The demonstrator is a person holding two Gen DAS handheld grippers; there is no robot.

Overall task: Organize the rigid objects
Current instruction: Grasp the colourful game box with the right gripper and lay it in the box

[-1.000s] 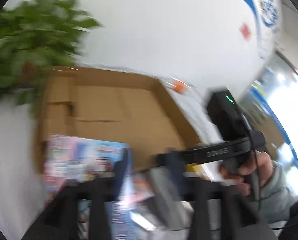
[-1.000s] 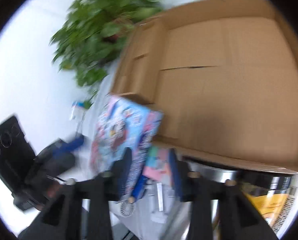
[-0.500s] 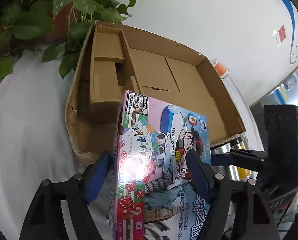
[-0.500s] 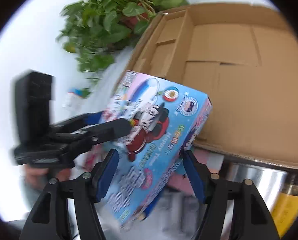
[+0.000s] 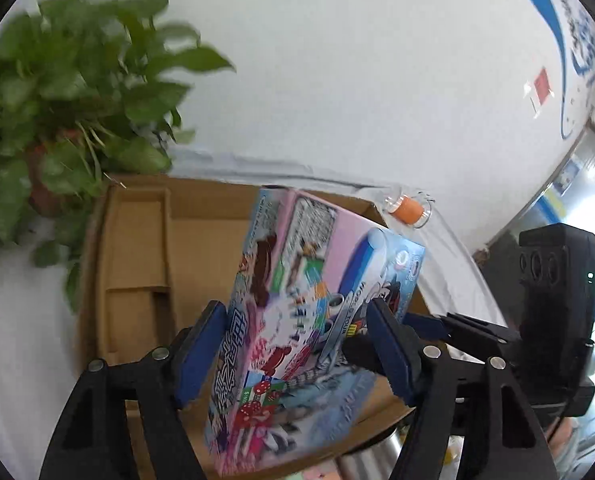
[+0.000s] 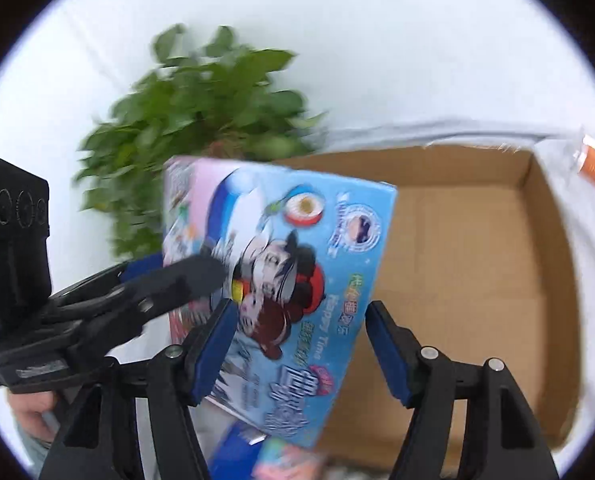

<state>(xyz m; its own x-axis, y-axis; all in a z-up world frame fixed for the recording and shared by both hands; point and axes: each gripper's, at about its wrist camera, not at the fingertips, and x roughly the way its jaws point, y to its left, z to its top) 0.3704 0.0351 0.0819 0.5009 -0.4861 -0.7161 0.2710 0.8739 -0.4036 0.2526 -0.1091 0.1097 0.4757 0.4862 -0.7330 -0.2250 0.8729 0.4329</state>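
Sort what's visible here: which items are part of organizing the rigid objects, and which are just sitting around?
In the job:
- colourful cartoon-printed board game box, clamped by the left gripper
- open brown cardboard carton
- right gripper, its pads at the game box's edges

Lying about:
- leafy green potted plant
- clear bottle with an orange cap
- white tablecloth

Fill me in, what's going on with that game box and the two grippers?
A person with a handheld gripper in each hand is lifting a colourful board game box above an open cardboard box on a white-covered table. The left gripper is clamped across the game box. The right gripper straddles it too, but a gap shows at its right pad, so it seems not to be gripping. A potted plant stands behind the cardboard box.
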